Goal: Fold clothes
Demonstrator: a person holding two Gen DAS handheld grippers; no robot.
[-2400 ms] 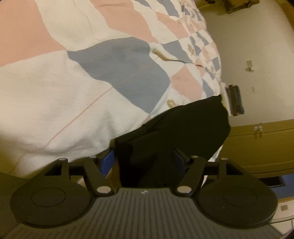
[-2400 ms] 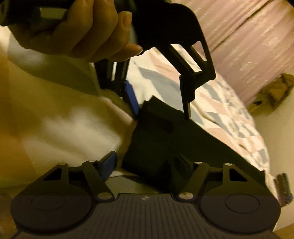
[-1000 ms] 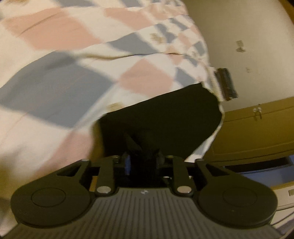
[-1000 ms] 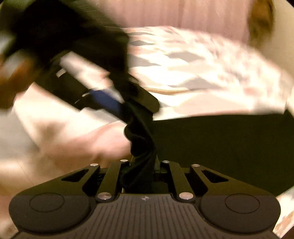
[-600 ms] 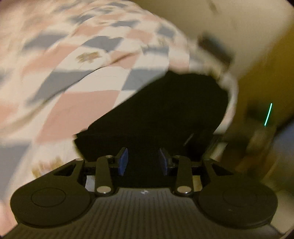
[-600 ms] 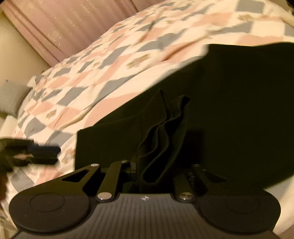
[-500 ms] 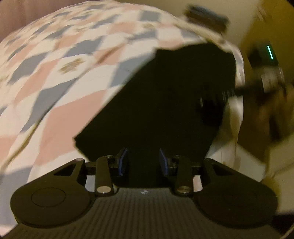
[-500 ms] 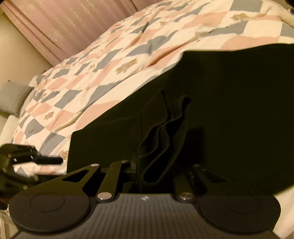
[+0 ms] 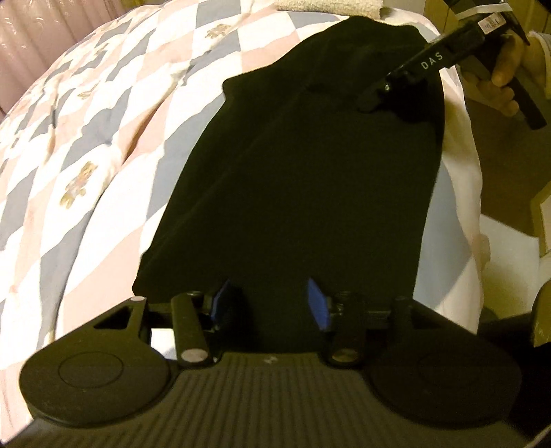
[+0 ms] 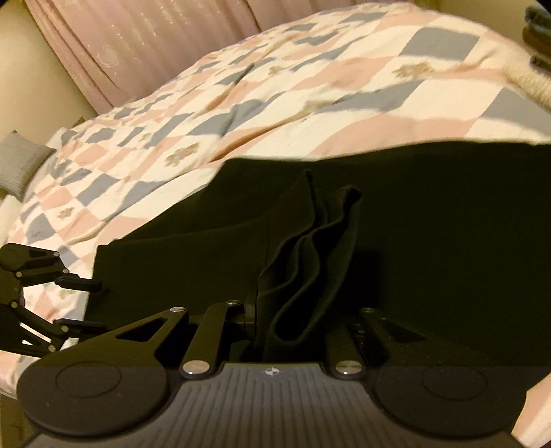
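Note:
A black garment (image 9: 310,165) lies spread flat on the checked quilt (image 9: 86,144). My left gripper (image 9: 270,303) is open at its near edge, blue pads apart with cloth lying loose between them. A hand (image 9: 506,65) holds my right gripper (image 9: 373,100) at the garment's far corner. In the right wrist view, a bunched upright fold of the black garment (image 10: 310,248) stands between the jaws of my right gripper (image 10: 299,310), which is shut on it. My left gripper (image 10: 91,305) shows there at the garment's left edge, fingers apart.
The quilt (image 10: 310,86) covers the whole bed. A pink curtain (image 10: 137,41) hangs behind it, with a grey pillow (image 10: 20,165) at the far left. A white towel (image 9: 327,5) lies past the garment. The bed edge and floor (image 9: 509,165) are on the right.
My left gripper has let go of the garment and opened. Both grippers moved apart, and the garment now lies stretched flat on the quilt. The right gripper still holds its fold.

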